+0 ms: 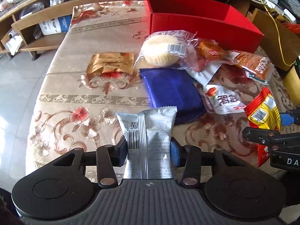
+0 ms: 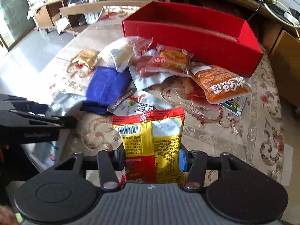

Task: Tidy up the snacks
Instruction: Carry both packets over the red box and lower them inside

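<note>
The left gripper (image 1: 149,154) is clamping a silver snack packet (image 1: 148,131) between its pads, the packet standing up and forward out of the jaws with its long axis running along the fingers. The right gripper (image 2: 151,159) is gripping a red-and-yellow snack packet (image 2: 151,140) in the same manner, long axis also lying along the fingers. The red box (image 2: 191,31), open-topped and showing no contents, is lying ahead of both grippers, beyond the loose pile of wrapped snacks on the patterned tablecloth (image 2: 215,131). From the left gripper the box is sitting ahead and to the right; from the right gripper it is sitting almost straight ahead, so the right gripper is judged nearer. The box's long axis is running crosswise to both grippers' pointing direction.
</note>
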{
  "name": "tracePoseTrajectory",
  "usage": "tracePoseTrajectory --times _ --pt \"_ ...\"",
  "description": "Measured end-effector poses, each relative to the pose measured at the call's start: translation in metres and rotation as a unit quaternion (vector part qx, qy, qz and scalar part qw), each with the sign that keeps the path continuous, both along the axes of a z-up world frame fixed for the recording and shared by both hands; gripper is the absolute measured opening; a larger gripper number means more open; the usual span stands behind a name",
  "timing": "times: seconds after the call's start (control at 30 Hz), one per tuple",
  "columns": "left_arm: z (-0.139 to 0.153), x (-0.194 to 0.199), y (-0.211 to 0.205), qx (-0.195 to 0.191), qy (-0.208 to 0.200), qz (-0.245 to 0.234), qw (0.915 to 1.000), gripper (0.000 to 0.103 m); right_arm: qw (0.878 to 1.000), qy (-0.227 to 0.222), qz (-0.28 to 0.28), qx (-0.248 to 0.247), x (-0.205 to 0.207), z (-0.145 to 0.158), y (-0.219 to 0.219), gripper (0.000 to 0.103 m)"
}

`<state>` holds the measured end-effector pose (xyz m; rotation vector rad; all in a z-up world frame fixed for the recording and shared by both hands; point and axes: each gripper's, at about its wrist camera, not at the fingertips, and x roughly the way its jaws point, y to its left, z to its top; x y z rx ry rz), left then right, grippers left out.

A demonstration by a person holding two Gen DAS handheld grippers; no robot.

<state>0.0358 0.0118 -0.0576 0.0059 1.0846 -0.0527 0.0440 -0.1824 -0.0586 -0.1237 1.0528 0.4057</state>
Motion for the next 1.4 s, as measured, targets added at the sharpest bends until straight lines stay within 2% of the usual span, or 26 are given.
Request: tracePoseTrajectory --times 0.27,0.6,1.03,1.4 --pt "0.020 -0.002 -0.004 0.003 -0.023 -0.003 0.9997 0.050 0.999 -0.023 -0.009 0.021 0.001 0.017 0.000 0.059" --pt "0.044 0.026 -0.015 -0.028 -0.058 -0.026 0.9976 0.050 0.998 -0.039 -0.029 0.050 0.025 0.033 -0.001 0.059" --pt "0.069 0.092 -0.033 -0.053 -0.098 -0.050 0.9925 0.050 0.992 -0.072 -0.073 0.075 0.085 0.060 -0.012 0.059" --pt "0.081 0.158 -0.042 -0.050 -0.126 -0.044 0.9898 0.050 0.987 -0.092 -0.104 0.086 0.155 0.072 -0.022 0.059"
